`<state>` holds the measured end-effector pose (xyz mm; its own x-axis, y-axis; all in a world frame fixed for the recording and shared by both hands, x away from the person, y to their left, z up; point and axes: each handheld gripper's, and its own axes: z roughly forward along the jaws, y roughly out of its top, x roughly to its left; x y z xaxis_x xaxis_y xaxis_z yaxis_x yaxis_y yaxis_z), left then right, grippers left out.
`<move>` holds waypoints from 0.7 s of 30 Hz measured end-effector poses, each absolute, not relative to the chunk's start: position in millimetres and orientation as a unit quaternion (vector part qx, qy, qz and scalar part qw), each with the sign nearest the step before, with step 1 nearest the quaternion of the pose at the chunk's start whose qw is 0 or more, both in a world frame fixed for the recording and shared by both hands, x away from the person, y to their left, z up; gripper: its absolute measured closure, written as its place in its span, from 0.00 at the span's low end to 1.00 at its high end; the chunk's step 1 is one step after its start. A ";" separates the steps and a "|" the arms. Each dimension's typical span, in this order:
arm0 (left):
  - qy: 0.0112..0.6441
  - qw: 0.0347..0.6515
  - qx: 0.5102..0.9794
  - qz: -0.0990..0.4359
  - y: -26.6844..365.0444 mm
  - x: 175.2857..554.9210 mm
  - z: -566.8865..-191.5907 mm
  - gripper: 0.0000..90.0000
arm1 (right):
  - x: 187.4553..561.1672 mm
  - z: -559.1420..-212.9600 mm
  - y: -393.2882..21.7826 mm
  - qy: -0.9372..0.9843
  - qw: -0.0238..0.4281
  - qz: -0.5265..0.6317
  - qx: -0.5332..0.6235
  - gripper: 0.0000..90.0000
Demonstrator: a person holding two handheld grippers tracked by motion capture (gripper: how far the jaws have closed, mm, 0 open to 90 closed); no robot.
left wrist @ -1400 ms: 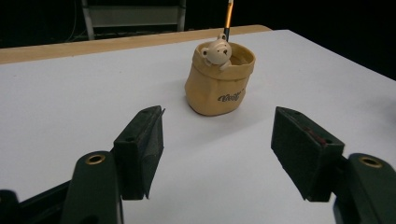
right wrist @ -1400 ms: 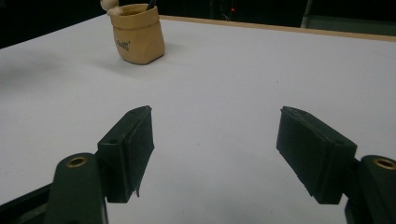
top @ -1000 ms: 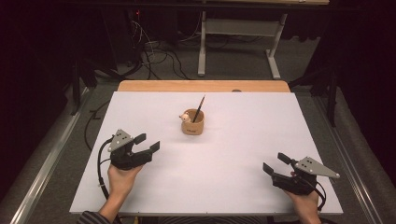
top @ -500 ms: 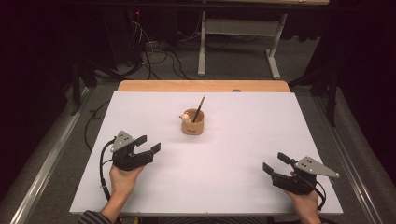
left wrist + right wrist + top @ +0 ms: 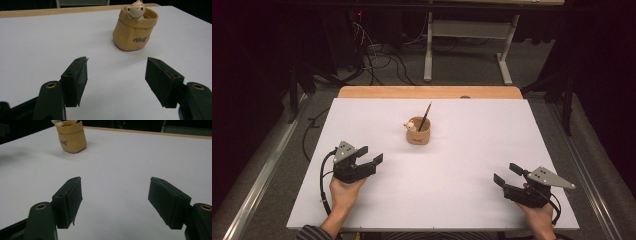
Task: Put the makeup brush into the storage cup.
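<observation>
High view, contents listed. Tan sack-shaped pen holder (image 5: pixel 419 133), standing upright on the desk (image 5: pixel 472 200), a little left of centre and toward the far half; a small cream bear figure (image 5: pixel 411 125) peers over its rim on the left side. Dark pen (image 5: pixel 426 116) stands in the holder, leaning to the right. Dark cursive lettering (image 5: pixel 140 39) on the holder's front is seen in the left gripper view; the word cannot be read with certainty.

Left gripper (image 5: pixel 370 154), held in a hand (image 5: pixel 343 192) at the near left of the desk, jaws spread apart with nothing between them, pointing toward the holder, which sits well apart from it. Right gripper (image 5: pixel 507 173), held in a hand (image 5: pixel 539 215) at the near right, jaws likewise spread wide and empty, pointing left and far. Grey three-cornered plate on top of each; black cable (image 5: pixel 323 175) loops off the left one.

Surface: white board or sheet covering the desk, with a strip of light wood edge (image 5: pixel 427 92) exposed along the far side.

Room: dim; grey floor (image 5: pixel 462 75), tangled cables (image 5: pixel 382 57) on it, white legs of another table (image 5: pixel 472 40) beyond, metal rail (image 5: pixel 259 175) along the left.
</observation>
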<state>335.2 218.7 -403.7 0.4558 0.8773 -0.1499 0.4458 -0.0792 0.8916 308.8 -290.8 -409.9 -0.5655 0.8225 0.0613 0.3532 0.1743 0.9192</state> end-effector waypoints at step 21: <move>0.465 0.485 0.706 0.223 216.9 333.6 -406.2 0.39 | 311.7 -411.8 -292.1 0.731 0.224 0.498 0.410 0.32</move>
